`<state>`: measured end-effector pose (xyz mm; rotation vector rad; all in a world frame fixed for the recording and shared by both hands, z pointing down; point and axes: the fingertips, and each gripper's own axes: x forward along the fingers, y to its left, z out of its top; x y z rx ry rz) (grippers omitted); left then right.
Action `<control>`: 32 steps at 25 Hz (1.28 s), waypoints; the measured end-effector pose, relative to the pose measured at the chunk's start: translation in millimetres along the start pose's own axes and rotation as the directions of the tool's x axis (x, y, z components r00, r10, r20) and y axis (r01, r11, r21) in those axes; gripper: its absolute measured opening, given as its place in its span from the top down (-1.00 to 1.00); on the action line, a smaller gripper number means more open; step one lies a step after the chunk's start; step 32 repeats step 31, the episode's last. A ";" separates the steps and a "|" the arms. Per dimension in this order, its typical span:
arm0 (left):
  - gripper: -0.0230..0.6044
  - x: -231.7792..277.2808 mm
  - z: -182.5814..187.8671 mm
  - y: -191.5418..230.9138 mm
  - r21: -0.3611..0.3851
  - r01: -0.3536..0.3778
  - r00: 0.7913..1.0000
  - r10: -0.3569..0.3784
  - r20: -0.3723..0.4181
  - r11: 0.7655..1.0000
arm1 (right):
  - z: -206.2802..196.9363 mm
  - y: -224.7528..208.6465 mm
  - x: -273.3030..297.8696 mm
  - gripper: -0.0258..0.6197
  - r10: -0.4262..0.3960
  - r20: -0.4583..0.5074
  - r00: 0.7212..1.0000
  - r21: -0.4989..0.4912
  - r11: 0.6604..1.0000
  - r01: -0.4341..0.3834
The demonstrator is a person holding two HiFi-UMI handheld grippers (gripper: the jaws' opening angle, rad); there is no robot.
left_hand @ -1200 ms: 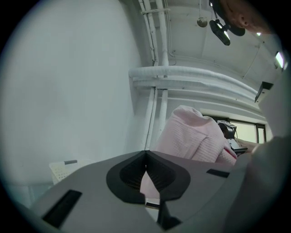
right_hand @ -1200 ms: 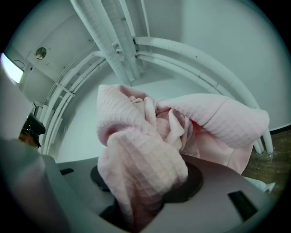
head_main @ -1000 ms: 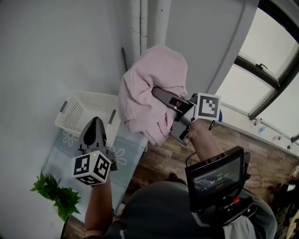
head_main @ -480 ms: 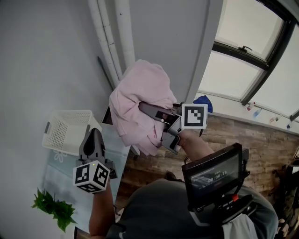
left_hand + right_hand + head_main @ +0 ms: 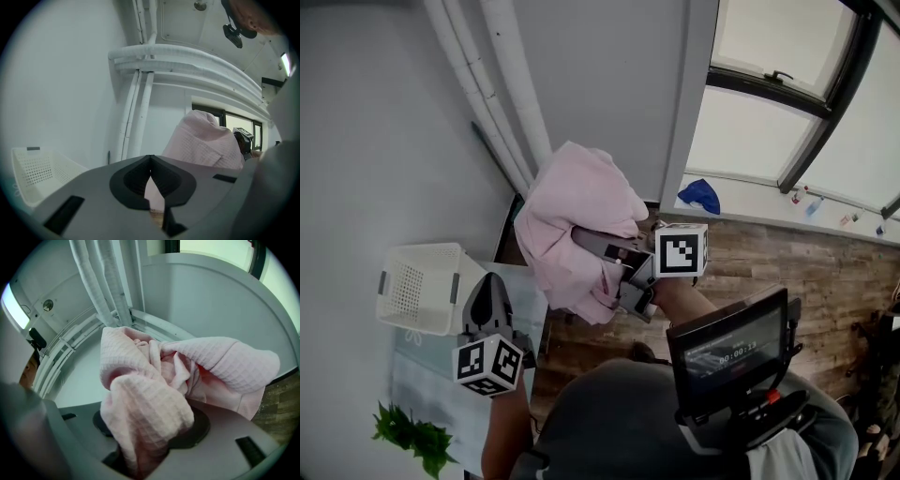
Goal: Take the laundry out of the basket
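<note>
The right gripper (image 5: 150,430) has its jaws clenched on a pink waffle-weave cloth (image 5: 154,399). A thick fold of the cloth fills the gap between the jaws and spills over both of them. The rest is bunched above and to the right of the jaws, held in the air.

The left gripper (image 5: 150,161) has its jaws closed tip to tip, with nothing between them (the pink seen through the slot below the tips is the cloth further off, not a grip).

In the head view the cloth hangs in front of the grey wall (image 5: 384,122) and the white pipes (image 5: 502,84). It is well apart from the basket (image 5: 422,286) and outside it. The right gripper's marker cube (image 5: 680,250) sits just right of the cloth.

The basket is white perforated plastic and stands upright on a pale blue worktop (image 5: 417,375) with a flower print, close to the wall. The left gripper is just beside the basket's right-hand side. Contact between them cannot be told.

A green plant (image 5: 412,436) lies at the near edge of the worktop. A window (image 5: 769,112) is at the upper right, and a blue item (image 5: 700,195) lies below it at the edge of the wooden floor (image 5: 787,258). A screen unit (image 5: 731,352) is at the person's chest.
</note>
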<state>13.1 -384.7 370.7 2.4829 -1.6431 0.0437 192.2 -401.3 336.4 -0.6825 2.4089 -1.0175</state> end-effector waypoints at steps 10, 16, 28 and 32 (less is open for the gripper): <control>0.92 20.6 -6.3 -3.9 0.002 0.031 0.999 -0.031 -0.013 1.000 | -1.0 -21.8 -3.7 0.20 -0.036 0.004 0.999 0.000 0.999 0.036; 0.92 24.0 -6.3 -3.9 -0.003 0.033 0.999 -0.033 -0.010 0.999 | -6.7 -32.4 -6.0 0.20 -0.052 0.005 0.999 0.046 0.998 0.052; 0.92 24.0 -3.8 -12.6 -0.007 0.064 0.998 -0.064 0.010 0.998 | -5.1 -29.6 -6.0 0.20 -0.061 0.002 0.998 0.018 0.998 0.061; 0.92 23.7 -4.4 -14.3 -0.008 0.071 0.997 -0.071 0.007 0.997 | -5.8 -29.4 -6.1 0.20 -0.066 0.002 0.998 0.022 0.998 0.066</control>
